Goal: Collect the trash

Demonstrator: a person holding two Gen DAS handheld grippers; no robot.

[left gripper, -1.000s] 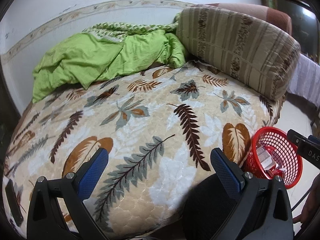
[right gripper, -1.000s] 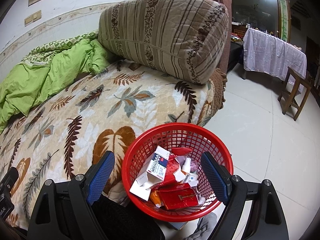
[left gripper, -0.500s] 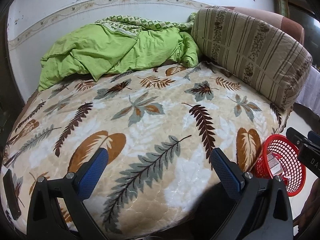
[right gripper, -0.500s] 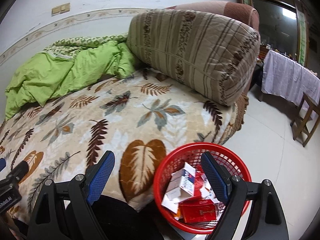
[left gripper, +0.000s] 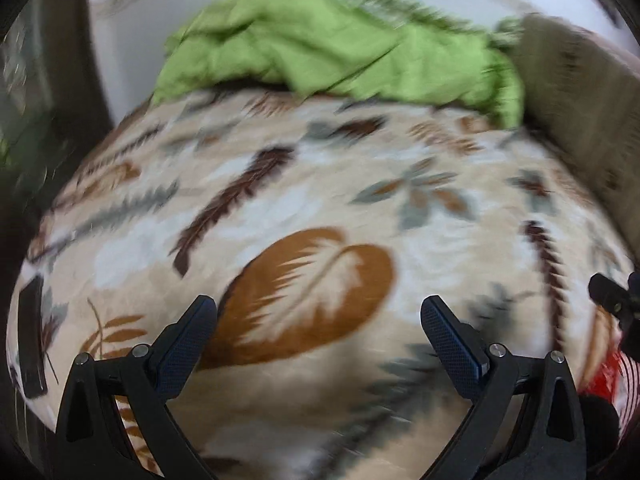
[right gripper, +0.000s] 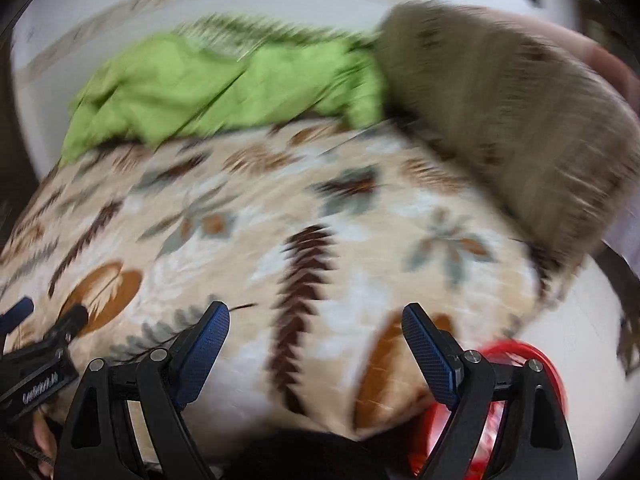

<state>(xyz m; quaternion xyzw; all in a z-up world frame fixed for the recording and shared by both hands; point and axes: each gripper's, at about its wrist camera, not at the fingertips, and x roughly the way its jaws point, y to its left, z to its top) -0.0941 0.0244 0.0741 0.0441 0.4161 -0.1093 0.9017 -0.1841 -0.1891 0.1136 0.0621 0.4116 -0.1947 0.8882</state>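
Note:
Both views are motion-blurred. My left gripper (left gripper: pixel 318 318) hangs open over the leaf-patterned bed cover (left gripper: pixel 320 208), nothing between its fingers. My right gripper (right gripper: pixel 316 324) is also open and empty above the same cover (right gripper: pixel 280 216). The red basket (right gripper: pixel 536 360) with trash shows only as a rim behind the right finger at the lower right of the right wrist view; a red sliver of the basket (left gripper: pixel 612 380) sits at the far right edge of the left wrist view. No loose trash is visible on the bed.
A crumpled green quilt (left gripper: pixel 340 48) lies at the bed's far side beside a striped brown bolster (right gripper: pixel 512 112). A dark flat object (left gripper: pixel 32 332) rests at the bed's left edge. The other gripper (right gripper: pixel 36 360) shows at lower left; white floor (right gripper: pixel 576 320) lies right.
Both grippers swung left across the bed. The red basket slid from under the right gripper to the frame's lower right corner and nearly left the left view. Jaws stayed open.

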